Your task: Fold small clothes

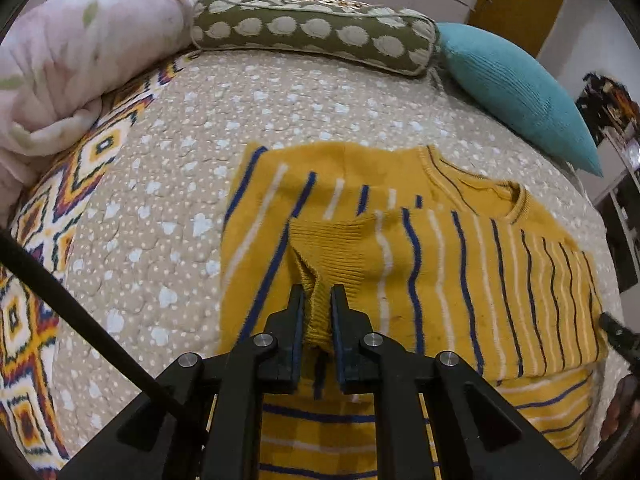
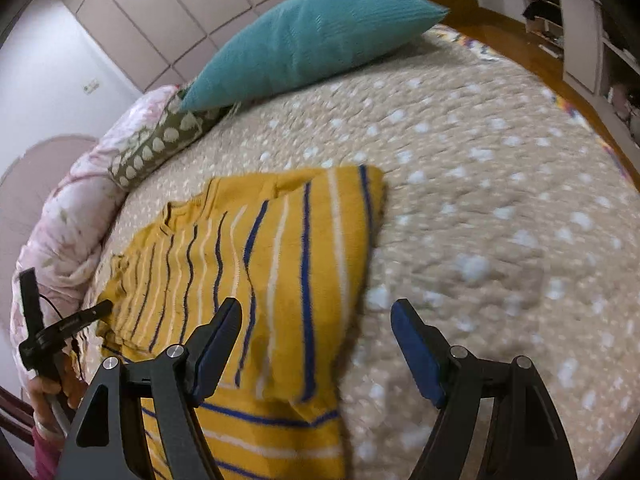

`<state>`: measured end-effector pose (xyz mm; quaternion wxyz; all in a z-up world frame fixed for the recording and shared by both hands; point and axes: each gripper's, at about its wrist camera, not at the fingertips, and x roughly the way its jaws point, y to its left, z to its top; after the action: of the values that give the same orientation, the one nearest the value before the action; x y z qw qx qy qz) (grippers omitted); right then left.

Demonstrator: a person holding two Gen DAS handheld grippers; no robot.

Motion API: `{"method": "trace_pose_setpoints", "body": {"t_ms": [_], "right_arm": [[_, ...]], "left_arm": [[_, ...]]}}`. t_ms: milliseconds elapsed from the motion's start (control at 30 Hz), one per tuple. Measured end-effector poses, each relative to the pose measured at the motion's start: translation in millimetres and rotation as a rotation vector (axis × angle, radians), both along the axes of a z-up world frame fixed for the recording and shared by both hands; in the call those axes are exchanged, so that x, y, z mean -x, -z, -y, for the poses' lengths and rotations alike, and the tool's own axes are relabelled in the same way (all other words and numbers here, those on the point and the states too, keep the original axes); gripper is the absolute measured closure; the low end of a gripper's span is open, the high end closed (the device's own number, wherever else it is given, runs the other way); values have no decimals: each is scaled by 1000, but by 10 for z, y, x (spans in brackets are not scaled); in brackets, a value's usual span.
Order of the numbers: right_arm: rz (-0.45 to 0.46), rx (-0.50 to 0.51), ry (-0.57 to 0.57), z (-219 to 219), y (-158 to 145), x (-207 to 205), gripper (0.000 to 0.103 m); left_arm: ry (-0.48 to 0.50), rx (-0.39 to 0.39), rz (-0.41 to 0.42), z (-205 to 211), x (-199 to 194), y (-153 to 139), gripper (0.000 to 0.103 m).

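My left gripper (image 1: 318, 300) clamps the sweater's (image 1: 400, 248) ribbed cuff (image 1: 318, 320); my right gripper (image 2: 316, 320) hangs released. Risk — the pinched knit slips, dropping the sleeve askew.

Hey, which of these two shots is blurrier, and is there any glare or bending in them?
Right wrist view: motion blur smears the bedspread and yellow sweater. Left wrist view: sharp, the sweater's knit ribs readable. Both: fisheye bulges the bed, dark corners, soft even light, no glare.
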<state>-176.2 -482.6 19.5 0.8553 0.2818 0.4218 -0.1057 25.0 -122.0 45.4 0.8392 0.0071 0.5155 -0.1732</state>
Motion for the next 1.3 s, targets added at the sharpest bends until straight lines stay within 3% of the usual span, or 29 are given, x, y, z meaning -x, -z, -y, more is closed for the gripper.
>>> {"method": "trace_pose_setpoints", "body": {"t_ms": [100, 167, 233, 300, 467, 533, 600, 667, 700, 767, 867, 967, 1100, 1200, 1300], "right_arm": [[-50, -7, 27, -5, 137, -113, 22], [-56, 85, 17, -67, 130, -115, 27], [-151, 330, 54, -139, 130, -130, 30], [-175, 405, 89, -127, 94, -71, 30], [-114, 306, 95, -136, -118, 186, 30], [-89, 277, 35, -244, -165, 210, 30], [-118, 273, -51, -394, -97, 133, 30], [-217, 354, -52, -449, 41, 85, 30], [-225, 346, -41, -431, 64, 102, 30], [-206, 304, -12, -386, 1, 204, 30], [-170, 334, -17, -442, -218, 429, 29], [-150, 247, -108, -553, -320, 699, 27], [-207, 147, -224, -763, -310, 1113, 26], [-236, 47, -266, -774, -265, 1410, 26], [-229, 11, -300, -846, -185, 1650, 25]], "left_arm": [[6, -2, -9, -44, -18, 84, 89], [24, -13, -9, -30, -5, 122, 83], [29, 6, -12, -62, 29, 132, 71], [55, 32, -14, -83, 119, 103, 42], [65, -51, 58, -193, 432, 2, 28], [63, -32, 45, -298, 542, -3, 28], [51, -14, 18, -424, 633, -5, 28], [46, 3, 3, -554, 736, -16, 28], [43, 11, -5, -646, 815, -23, 27], [39, 30, -20, -792, 948, -25, 27], [43, 64, -32, -991, 1171, -39, 27], [47, 64, -37, -1156, 1383, -53, 27], [70, 57, -63, -1322, 1657, -45, 24], [85, 46, -73, -1397, 1820, -22, 24], [71, 53, -97, -1457, 1935, 50, 24]]}}
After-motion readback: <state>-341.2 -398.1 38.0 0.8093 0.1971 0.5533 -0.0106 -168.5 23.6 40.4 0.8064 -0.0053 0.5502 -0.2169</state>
